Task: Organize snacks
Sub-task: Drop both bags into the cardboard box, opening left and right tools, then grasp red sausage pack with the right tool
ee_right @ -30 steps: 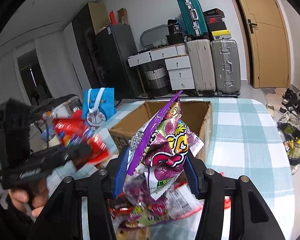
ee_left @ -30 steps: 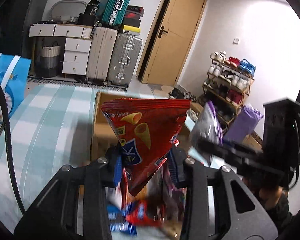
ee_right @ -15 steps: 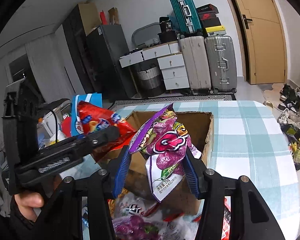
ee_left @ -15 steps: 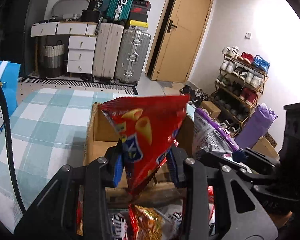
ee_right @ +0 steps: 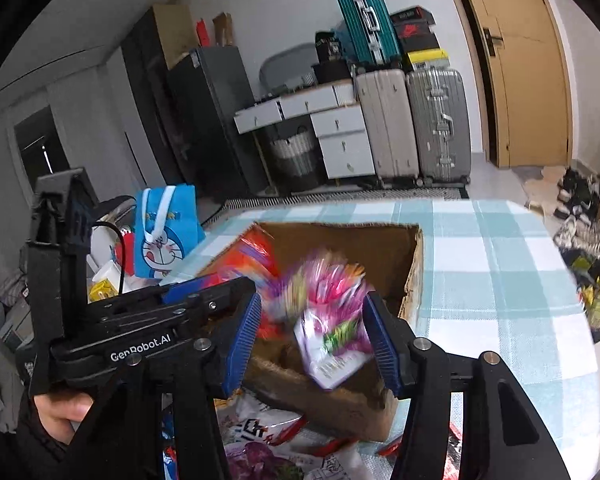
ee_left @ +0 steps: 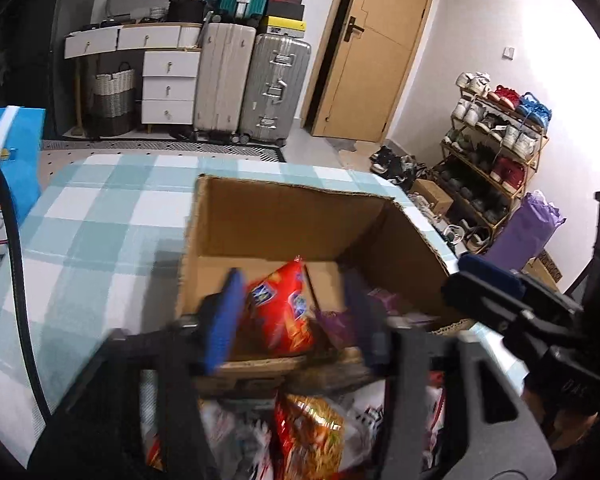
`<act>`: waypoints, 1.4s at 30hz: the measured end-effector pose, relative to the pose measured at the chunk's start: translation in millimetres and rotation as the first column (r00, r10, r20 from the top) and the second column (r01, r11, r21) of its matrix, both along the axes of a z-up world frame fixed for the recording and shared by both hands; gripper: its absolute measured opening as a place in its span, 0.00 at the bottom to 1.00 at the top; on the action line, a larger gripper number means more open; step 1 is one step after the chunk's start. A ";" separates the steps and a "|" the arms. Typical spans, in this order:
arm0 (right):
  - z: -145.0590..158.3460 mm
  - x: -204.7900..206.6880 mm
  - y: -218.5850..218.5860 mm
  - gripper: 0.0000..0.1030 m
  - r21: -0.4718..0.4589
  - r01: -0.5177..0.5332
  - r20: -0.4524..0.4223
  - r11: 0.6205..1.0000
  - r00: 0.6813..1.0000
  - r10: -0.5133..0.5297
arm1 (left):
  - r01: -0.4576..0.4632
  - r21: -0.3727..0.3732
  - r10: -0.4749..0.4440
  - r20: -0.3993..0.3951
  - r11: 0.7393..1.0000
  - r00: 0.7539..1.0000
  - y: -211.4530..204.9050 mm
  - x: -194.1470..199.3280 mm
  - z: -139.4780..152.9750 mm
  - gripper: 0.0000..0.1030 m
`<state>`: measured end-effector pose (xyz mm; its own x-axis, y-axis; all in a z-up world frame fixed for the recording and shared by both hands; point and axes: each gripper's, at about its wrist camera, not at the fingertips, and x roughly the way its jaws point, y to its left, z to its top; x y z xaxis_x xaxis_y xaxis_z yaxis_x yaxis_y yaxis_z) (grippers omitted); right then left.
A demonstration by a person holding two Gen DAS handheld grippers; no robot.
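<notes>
Now that the left gripper (ee_left: 292,320) has let go, jaws opening, the red chip bag (ee_left: 282,312) it pinched a moment ago drops between them into the cardboard box (ee_left: 284,216). The right gripper (ee_right: 312,336) is opening too, its purple snack bag (ee_right: 328,320) falling blurred between spread pads. More packets (ee_right: 268,432) wait below the jaws.

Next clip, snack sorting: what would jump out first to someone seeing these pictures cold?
The open cardboard box in the middle of the checked tablecloth, with a red snack bag inside it between the opening jaws of the left gripper. In the right wrist view, a blurred pink and purple snack bag sits over the box's near edge between the right gripper's opening jaws. More snack packets crowd the table's near side.
</notes>
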<state>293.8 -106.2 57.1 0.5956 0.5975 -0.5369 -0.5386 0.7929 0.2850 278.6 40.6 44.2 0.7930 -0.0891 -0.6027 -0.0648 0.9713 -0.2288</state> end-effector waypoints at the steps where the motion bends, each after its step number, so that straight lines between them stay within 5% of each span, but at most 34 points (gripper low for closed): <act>1: 2.4 -3.9 -2.3 0.53 -0.008 0.004 0.008 1.000 1.000 -0.004 | -0.009 0.007 0.009 0.005 1.000 1.000 1.5 -6.7 2.9 0.70; 3: 5.5 -15.0 -9.3 0.57 -0.020 0.007 0.014 1.000 1.000 -0.007 | -0.019 0.012 0.019 0.016 1.000 1.000 3.3 -19.7 5.9 0.80; 6: 6.4 -29.8 -21.3 0.83 -0.017 -0.044 -0.005 0.999 0.999 0.044 | -0.031 0.030 0.031 0.010 0.999 0.999 8.3 -43.9 6.7 0.97; 10: 6.7 -46.1 -34.1 0.99 -0.036 -0.055 -0.015 0.998 0.998 0.054 | -0.024 0.036 0.024 0.008 0.999 1.000 13.3 -82.1 4.7 0.99; 20: -3.2 -67.1 -45.6 0.99 -0.088 -0.041 -0.052 0.995 0.998 0.037 | -0.042 0.004 0.042 -0.051 0.999 0.998 27.3 -143.2 -23.8 0.99; 33: -19.1 -60.6 -58.3 0.99 -0.157 -0.004 -0.101 0.988 0.995 -0.012 | -0.016 0.034 0.021 -0.143 0.999 0.990 20.0 -141.6 -39.4 0.99; 42: -48.5 -31.0 -92.7 0.99 -0.212 0.151 -0.172 0.966 0.967 -0.189 | -0.024 0.042 0.032 -0.203 0.999 0.979 23.4 -134.6 -52.7 0.99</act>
